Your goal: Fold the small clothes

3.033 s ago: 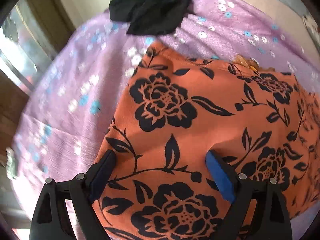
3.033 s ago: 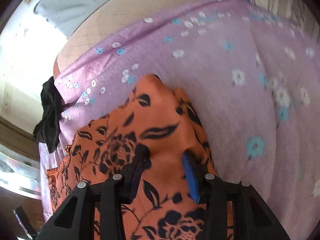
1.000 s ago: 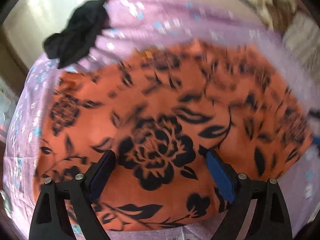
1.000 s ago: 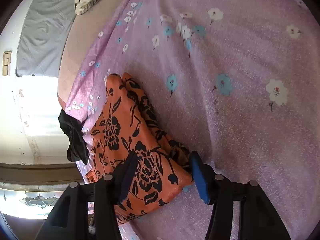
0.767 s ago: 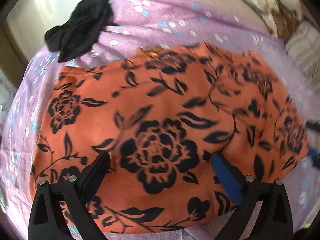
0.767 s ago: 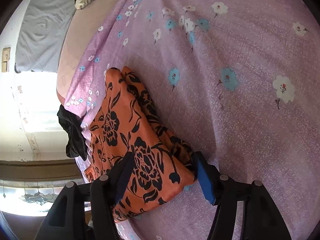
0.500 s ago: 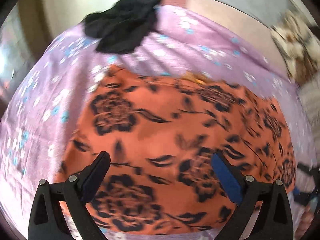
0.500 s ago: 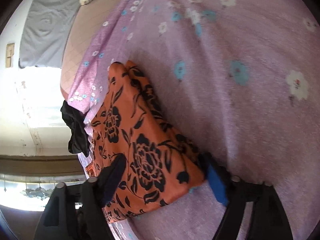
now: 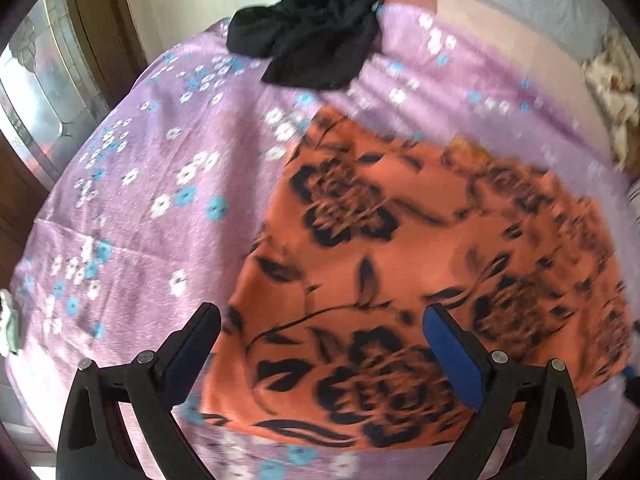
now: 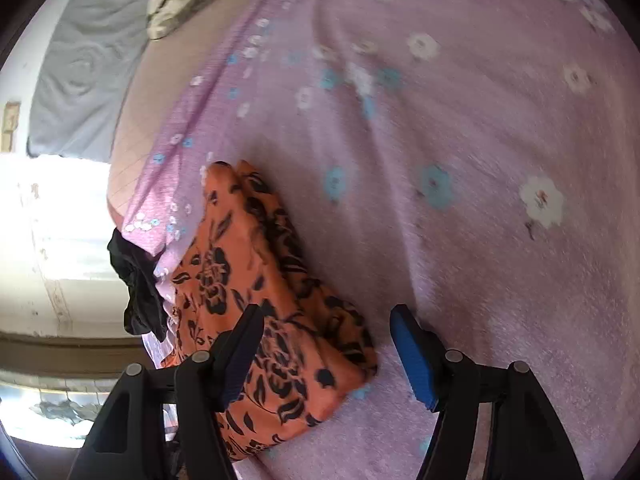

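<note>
Against the frame a second ago, the left-wrist view has swung: the orange cloth (image 9: 420, 264), which then filled the frame's middle, now sits right of centre, and more purple bedsheet (image 9: 152, 208) shows at left. The black garment (image 9: 312, 36) has gone from the upper left to the top centre. In the right-wrist view little has changed; the jaws stand somewhat wider than a second ago.

The left tool (image 9: 320, 344) is wide open and grips nothing. The cloth lies flat on the bed, its lower left edge between the jaws; the left finger (image 9: 192, 348) is over bare sheet, the right finger over cloth. Whether either touches the fabric cannot be told.

The right tool (image 10: 326, 344) has its jaws apart and closing. The cloth's (image 10: 256, 288) near corner lies between them, close to the left finger (image 10: 240, 352); the blue pad (image 10: 412, 360) stands clear of it, over sheet. The cloth runs from there toward the frame's left middle.
</note>
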